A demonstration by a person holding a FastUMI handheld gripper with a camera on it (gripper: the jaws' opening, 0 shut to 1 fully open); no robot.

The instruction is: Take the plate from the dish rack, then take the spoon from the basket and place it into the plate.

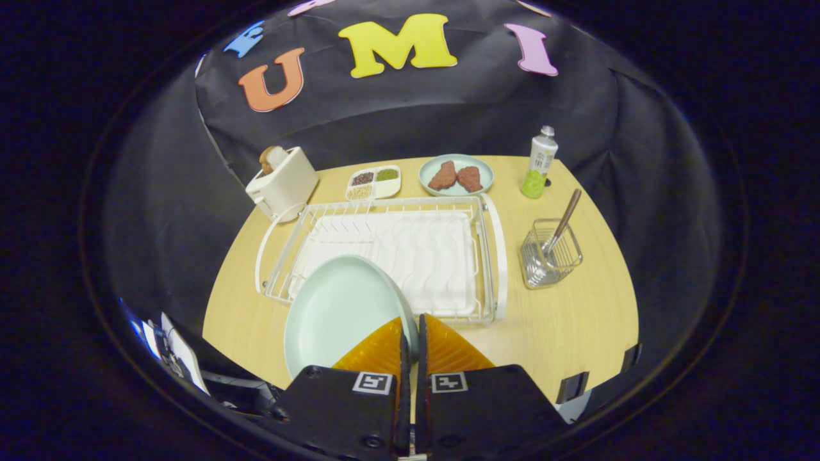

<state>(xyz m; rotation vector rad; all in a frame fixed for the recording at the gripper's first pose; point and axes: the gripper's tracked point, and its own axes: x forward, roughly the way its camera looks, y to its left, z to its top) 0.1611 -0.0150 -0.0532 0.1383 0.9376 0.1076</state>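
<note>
Back of the wooden table (576, 333) has a white toaster (282, 182) with a bread slice (272, 158) poking out, then a four-section tray of grains (374, 182), a plate with two brown meat pieces (456, 175), and a green-and-white bottle (539, 162) standing upright.

We see a pale, smooth, glossy plate (339, 307) pinched at its rim between the closed jaws of the gripper (410, 333), over a matt wood-grain bench (564, 320). Behind it, the dish rack (384, 256) is coated wire over a ribbed plastic tray; the basket (549, 259) is shiny metal wire, holding a wooden-handled spoon (564, 221).
</note>
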